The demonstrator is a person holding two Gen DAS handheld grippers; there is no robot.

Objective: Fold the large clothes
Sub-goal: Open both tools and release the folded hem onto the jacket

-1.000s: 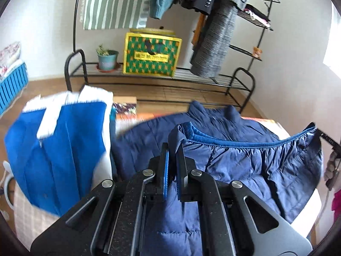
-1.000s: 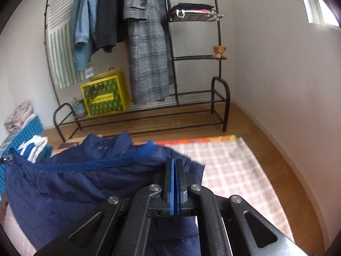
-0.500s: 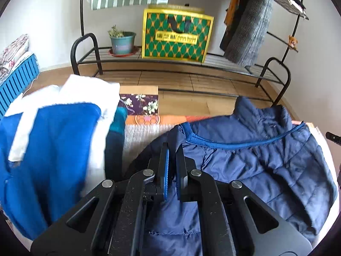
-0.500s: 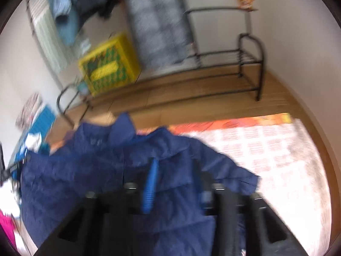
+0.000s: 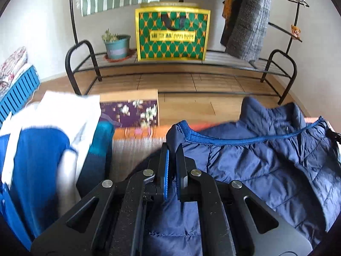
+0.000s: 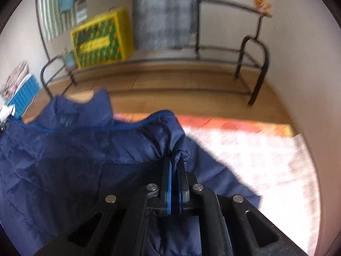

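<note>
Where two claws pinch its hem, one navy jacket (image 5: 266,170), left claw (image 5: 172,149), right claw (image 6: 175,162).

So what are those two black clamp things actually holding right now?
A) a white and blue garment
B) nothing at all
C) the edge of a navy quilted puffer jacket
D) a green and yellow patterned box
C: the left gripper and the right gripper are each pinched shut on the blue-piped edge of the navy quilted puffer jacket, which stretches between them above the pale checked rug.
</note>
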